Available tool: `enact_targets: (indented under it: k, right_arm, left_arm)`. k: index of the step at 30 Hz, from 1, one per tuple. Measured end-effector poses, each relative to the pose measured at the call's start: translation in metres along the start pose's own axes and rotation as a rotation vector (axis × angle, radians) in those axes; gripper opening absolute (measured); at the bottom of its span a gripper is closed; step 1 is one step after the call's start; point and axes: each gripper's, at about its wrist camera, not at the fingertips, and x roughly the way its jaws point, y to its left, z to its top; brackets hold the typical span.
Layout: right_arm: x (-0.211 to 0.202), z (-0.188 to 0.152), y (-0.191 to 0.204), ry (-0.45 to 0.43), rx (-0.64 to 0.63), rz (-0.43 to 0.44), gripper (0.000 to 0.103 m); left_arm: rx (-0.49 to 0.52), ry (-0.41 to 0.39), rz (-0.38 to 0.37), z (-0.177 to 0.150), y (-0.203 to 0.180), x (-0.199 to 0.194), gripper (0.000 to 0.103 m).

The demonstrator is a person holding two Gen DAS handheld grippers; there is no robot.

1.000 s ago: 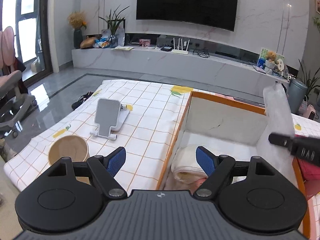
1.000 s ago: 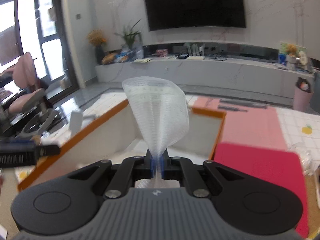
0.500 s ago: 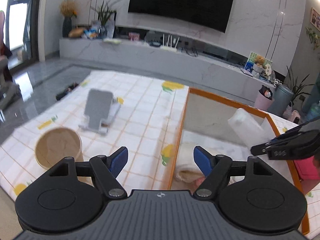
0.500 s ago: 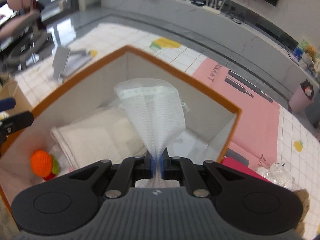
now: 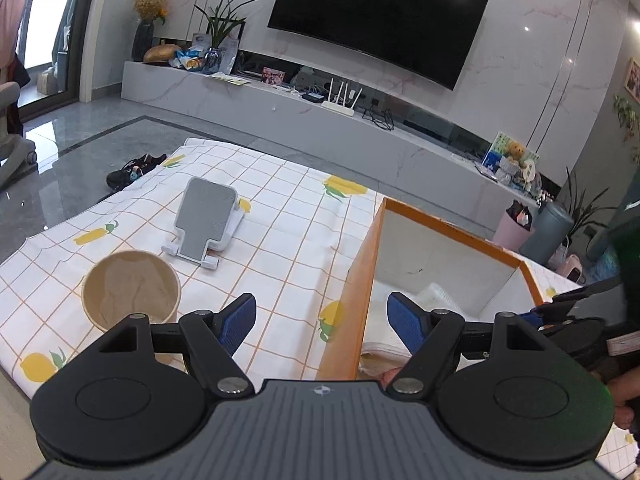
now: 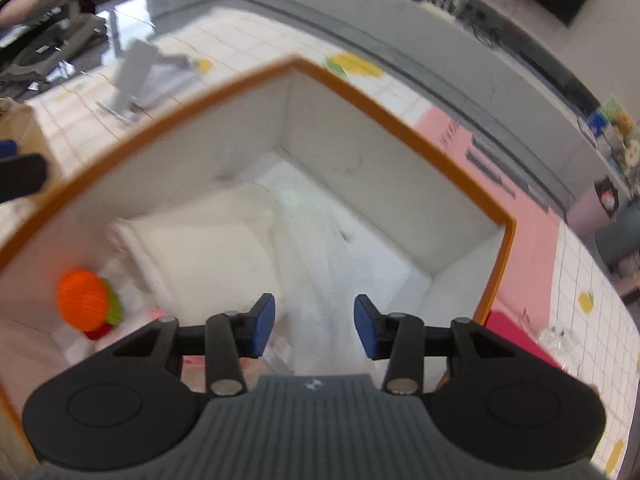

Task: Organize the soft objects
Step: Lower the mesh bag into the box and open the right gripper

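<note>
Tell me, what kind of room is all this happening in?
Most likely a home living room: a big wall-mounted television above a long marble media console, potted plants, and a table with a lemon-print tablecloth.

Bright daylit fisheye views, curved edges; right wrist blurred, left sharp.

Box interior motion-blurred; orange knitted toy smeared, white mesh cloth partly behind the right tool

Open left tool astride orange-rimmed box wall.
</note>
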Motion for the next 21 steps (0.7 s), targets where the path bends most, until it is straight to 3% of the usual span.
enact_targets:
  k: [3,5,7,9,14,21]
  right_arm:
    - [-0.028,0.003,0.011,-0.078,-0.02,0.065,0.042]
    - [-0.049,0.0,0.027,-0.149,-0.072,0.19,0.017]
    - [-0.056,-0.002,0.047,-0.138,-0.157,0.277,0.005]
    - [-0.046,0.003,0.057,-0.074,-0.169,0.28,0.001]
    - [-0.002,0.013,0.057,0.038,-0.133,0.223,0.0]
    - [0.03,0.026,0.034,0.074,-0.005,0.217,0.0]
  left_arm:
    - [0.001,-0.003,0.002,0.0,0.003,-0.002,0.088]
    - [-0.004,-0.003,-0.004,0.0,0.007,-0.001,0.088]
    - [-0.025,0.004,-0.001,-0.001,0.013,0.002,0.088]
    - [-0.055,0.003,0.0,-0.001,0.019,0.003,0.088]
    - [-0.129,-0.003,-0.053,-0.002,0.03,0.002,0.088]
    - [-0.121,0.016,-0.071,-0.003,0.028,0.007,0.088]
